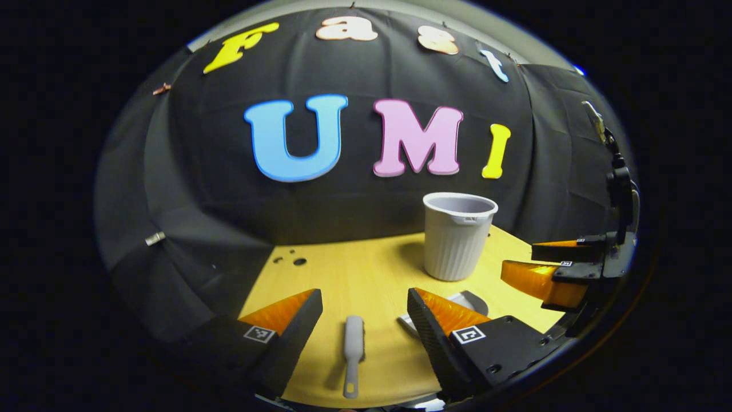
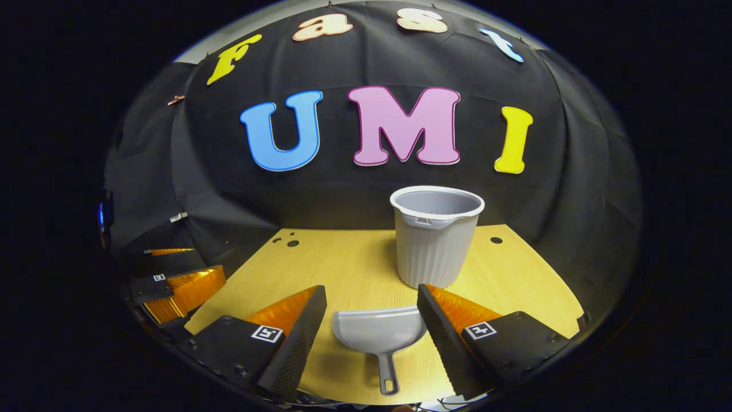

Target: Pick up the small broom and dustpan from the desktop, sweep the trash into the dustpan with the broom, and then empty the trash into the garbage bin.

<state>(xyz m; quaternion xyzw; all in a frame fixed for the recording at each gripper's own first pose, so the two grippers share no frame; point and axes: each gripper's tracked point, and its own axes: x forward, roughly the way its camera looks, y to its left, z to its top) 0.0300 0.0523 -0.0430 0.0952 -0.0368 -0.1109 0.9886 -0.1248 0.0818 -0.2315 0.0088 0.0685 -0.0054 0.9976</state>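
Note:
A small grey broom [image 1: 353, 353] lies flat on the wooden desktop [image 1: 354, 274], handle toward me, between the fingers of my open left gripper [image 1: 364, 303], which hovers just short of it. A grey dustpan [image 2: 380, 332] rests on the desktop [image 2: 343, 257] with its handle pointing at me, between the spread fingers of my open right gripper [image 2: 372, 300]. Part of the dustpan [image 1: 470, 300] peeks out behind my left gripper's right finger. The grey ribbed garbage bin [image 2: 436, 234] stands upright and looks empty; the bin [image 1: 458, 234] is beyond both tools. No trash is visible.
The right gripper [image 1: 546, 264] appears at the right edge of the left gripper view, and the left gripper [image 2: 171, 280] at the left edge of the right gripper view. Small round holes [image 2: 293, 242] mark the desktop's far corners. Black cloth walls close the back and sides.

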